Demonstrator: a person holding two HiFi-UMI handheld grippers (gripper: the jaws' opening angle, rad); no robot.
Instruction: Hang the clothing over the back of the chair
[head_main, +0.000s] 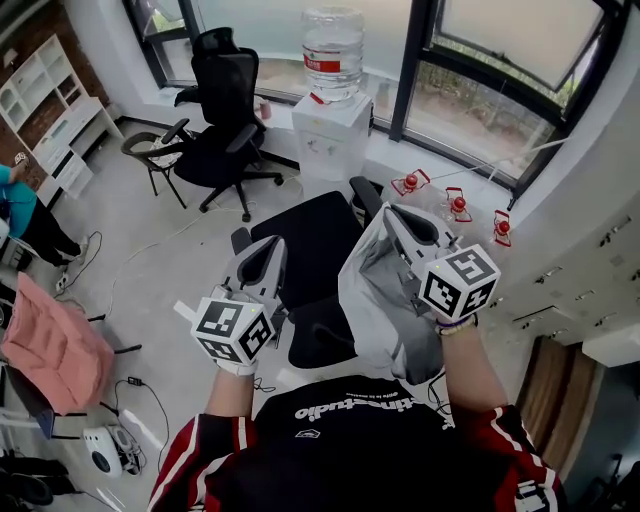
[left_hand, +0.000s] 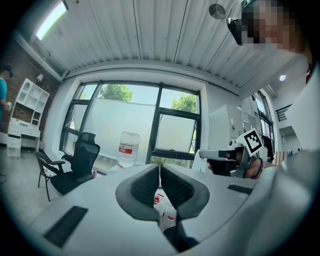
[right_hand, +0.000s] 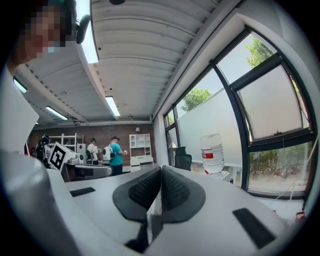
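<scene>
- The clothing (head_main: 378, 300), a pale grey piece, is held up in the air by the right gripper (head_main: 398, 215) and hangs down from it in loose folds.
- It is seen in front of the right side of the black chair (head_main: 305, 245), and part of that chair is hidden by it. Whether the chair is touched by it cannot be told.
- In the right gripper view, the right gripper (right_hand: 161, 170) is seen pinched tight, and a thin strip of the clothing (right_hand: 153, 212) is caught between its jaws.
- The left gripper (head_main: 268, 252) is held beside the right one, over the left side of the black chair. It is kept apart from the clothing.
- In the left gripper view, the left gripper (left_hand: 159, 167) is seen closed, with its jaws pressed together. Nothing is held in it.
- Behind the black chair, a white water machine (head_main: 330, 135) is set on the floor by the window, and a big clear bottle (head_main: 333, 40) is stood on top of it.
- A second black chair (head_main: 225, 110) is placed on the floor to the left of the water machine, near the window.
- A pink cloth (head_main: 55, 345) is draped over something at the left edge of the floor.
- Small red and white things (head_main: 457, 203) are lined up along the window ledge, past the right gripper.
</scene>
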